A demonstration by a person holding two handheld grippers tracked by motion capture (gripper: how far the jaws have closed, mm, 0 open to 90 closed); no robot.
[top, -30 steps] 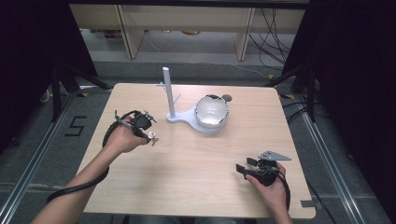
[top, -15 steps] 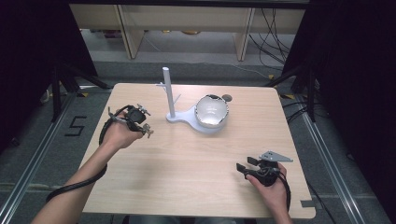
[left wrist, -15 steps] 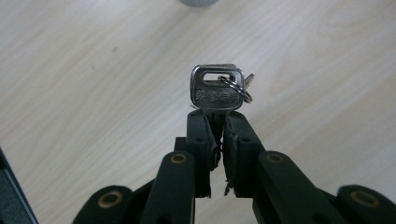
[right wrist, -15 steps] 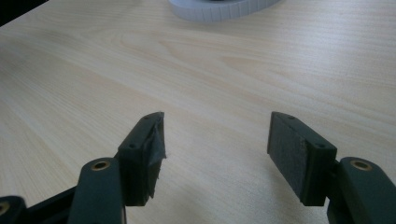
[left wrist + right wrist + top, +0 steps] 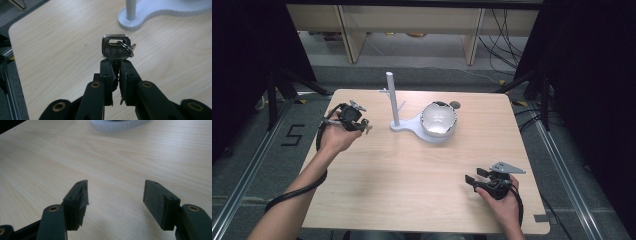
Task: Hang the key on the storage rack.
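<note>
A silver key (image 5: 116, 47) is clamped by the raised left gripper (image 5: 116, 65); the right gripper (image 5: 115, 195) is rested on the table (image 5: 412, 170) with jaws apart

- Key (image 5: 115, 47): blade hidden between the clamped jaws of the left gripper (image 5: 115, 65); engraved characters on the bow too blurred to read.
- Second key (image 5: 133, 47) on the ring (image 5: 126, 48): mostly hidden behind the first.
- White stand (image 5: 160, 11): post and base cut off at the top edge.
- Small dark object (image 5: 455, 105) behind the bowl (image 5: 438, 119): possibly a disc, too small to tell.
</note>
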